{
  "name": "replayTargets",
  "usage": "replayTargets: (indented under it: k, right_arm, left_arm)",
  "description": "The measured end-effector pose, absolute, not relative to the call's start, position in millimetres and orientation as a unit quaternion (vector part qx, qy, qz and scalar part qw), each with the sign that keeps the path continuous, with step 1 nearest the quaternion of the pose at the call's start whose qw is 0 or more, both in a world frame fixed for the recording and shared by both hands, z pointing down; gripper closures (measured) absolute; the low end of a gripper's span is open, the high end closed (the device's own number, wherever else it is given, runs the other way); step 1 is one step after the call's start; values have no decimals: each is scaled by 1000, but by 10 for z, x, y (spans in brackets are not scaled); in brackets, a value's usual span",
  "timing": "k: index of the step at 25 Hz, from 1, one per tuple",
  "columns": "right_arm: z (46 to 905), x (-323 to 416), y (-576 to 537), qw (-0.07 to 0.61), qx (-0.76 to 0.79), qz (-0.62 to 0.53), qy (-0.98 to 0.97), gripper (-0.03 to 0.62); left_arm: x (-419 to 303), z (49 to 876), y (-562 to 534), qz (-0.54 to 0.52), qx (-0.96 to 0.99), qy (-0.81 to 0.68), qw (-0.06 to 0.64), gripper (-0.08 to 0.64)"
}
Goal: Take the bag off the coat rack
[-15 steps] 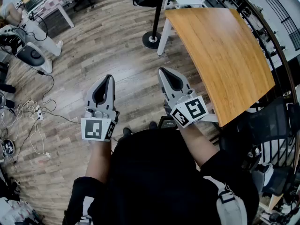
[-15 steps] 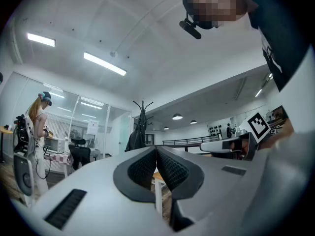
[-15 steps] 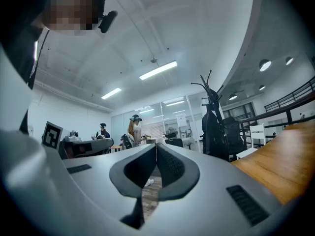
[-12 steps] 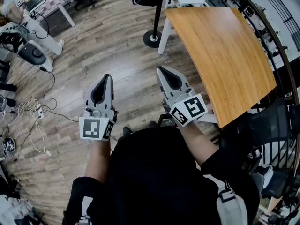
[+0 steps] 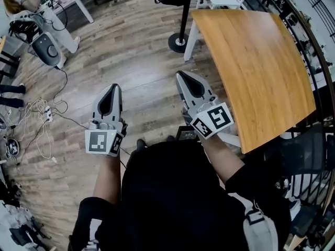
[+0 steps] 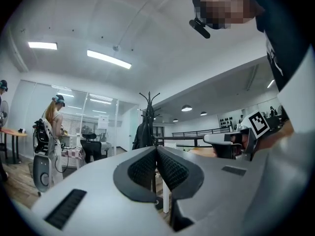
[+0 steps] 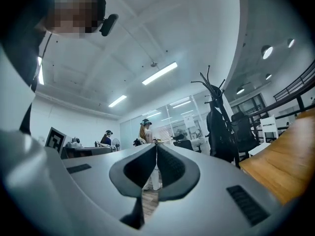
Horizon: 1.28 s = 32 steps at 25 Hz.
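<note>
Left hand-held gripper (image 5: 115,86): grey, two-jawed, clenched on nothing, its jaws pressed together; held level, well apart from the coat rack.
Right hand-held gripper (image 5: 181,73): grey, two-jawed, likewise clenched and empty; the nearer of the two to the coat rack's base, not touching it.
Coat rack (image 5: 184,14): black metal pole on a round base, standing on the wood-plank floor (image 5: 131,56).
Bag (image 7: 220,134): black, soft, hanging against the coat rack's pole below its hooks.
Tabletop (image 5: 256,61): light wood, rectangular, just beside the coat rack.
</note>
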State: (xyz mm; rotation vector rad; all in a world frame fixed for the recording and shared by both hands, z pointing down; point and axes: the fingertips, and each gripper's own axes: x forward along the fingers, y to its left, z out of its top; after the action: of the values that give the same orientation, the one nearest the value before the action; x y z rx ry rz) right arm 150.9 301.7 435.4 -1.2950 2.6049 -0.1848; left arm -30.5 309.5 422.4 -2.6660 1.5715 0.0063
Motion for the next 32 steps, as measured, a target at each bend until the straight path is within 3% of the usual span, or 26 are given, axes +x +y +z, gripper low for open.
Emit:
replayTargets:
  k: [17, 32]
  right_arm:
    - [4910, 1535, 2830, 109, -403, -133, 899, 560]
    - [4868, 1139, 1799, 81, -392, -125, 908, 560]
  left_arm:
    - [-300, 4524, 3085, -28, -849, 528, -13, 545]
    - [-679, 4613, 1920, 7, -855, 518, -22, 545]
